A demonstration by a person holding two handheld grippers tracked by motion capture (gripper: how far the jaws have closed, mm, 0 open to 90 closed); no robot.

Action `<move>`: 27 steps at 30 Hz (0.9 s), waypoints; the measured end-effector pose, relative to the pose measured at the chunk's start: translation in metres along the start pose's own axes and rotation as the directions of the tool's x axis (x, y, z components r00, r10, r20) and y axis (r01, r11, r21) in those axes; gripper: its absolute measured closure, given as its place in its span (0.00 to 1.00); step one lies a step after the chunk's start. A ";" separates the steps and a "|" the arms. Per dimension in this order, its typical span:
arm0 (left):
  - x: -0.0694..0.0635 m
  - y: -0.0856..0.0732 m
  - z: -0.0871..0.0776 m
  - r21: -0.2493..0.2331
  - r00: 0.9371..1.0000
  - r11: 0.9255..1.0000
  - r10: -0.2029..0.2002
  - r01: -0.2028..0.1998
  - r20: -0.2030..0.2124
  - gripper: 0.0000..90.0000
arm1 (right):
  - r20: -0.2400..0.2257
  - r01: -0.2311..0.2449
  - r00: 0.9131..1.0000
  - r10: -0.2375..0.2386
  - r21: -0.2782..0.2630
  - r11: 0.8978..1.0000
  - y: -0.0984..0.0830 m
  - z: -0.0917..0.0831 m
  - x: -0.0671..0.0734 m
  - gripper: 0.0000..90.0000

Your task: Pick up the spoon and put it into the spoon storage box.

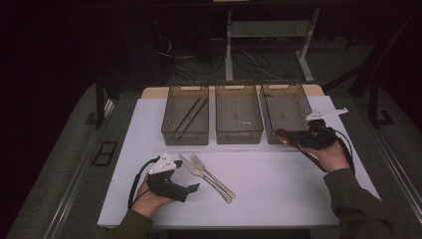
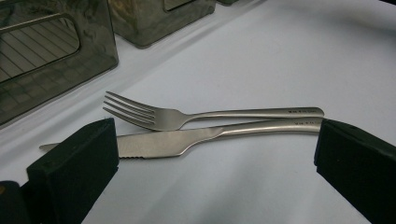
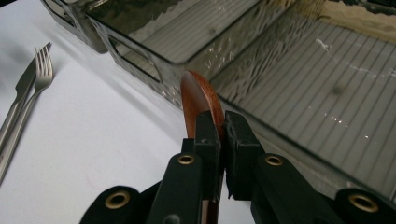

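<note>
Right gripper point(image 3: 219, 126) clenched on the wooden spoon point(image 3: 198, 100), poised at the right bin point(image 1: 288, 107); chopsticks point(image 1: 191, 117) already binned; fork point(image 2: 159, 116), knife point(image 2: 173, 142) wait between the left gripper point(image 1: 191, 188)'s open jaws.

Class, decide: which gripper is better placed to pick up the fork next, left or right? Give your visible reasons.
Left. The left gripper has open jaws either side of the fork and knife. The right gripper is shut on a wooden utensil by the right bin.
</note>
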State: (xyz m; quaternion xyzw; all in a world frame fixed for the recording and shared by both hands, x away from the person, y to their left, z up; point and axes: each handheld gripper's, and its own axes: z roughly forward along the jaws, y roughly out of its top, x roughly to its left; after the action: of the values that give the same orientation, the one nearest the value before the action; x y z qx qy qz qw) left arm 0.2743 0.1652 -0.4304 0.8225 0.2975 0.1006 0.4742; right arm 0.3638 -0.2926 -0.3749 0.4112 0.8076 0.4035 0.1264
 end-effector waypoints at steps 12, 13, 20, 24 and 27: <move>-0.002 0.002 0.002 -0.008 1.000 1.000 0.007 -0.007 0.011 0.00 | 0.000 0.002 1.000 -0.002 -0.001 1.000 0.050 0.008 0.008 0.94; -0.002 0.003 0.002 -0.009 1.000 1.000 0.009 -0.009 0.012 0.00 | 0.001 0.001 1.000 -0.001 -0.001 1.000 0.054 0.010 0.008 0.94; -0.003 0.004 0.004 -0.006 1.000 1.000 0.015 -0.015 0.023 0.00 | 0.009 0.004 1.000 -0.004 0.020 1.000 0.080 0.029 0.014 0.94; -0.002 0.004 0.005 -0.010 1.000 1.000 0.018 -0.017 0.025 0.00 | 0.016 0.006 1.000 -0.007 0.032 0.999 0.096 0.041 0.017 0.94; -0.002 0.005 0.006 -0.004 0.999 1.000 0.019 -0.019 0.031 0.00 | 0.026 0.013 1.000 -0.014 0.042 0.999 0.109 0.051 0.020 0.94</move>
State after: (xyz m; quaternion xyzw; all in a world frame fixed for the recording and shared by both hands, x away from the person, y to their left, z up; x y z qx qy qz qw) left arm 0.2769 0.1576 -0.4293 0.8259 0.2822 0.0929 0.4791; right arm 0.4391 -0.2127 -0.3226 0.4137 0.8169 0.3800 0.1310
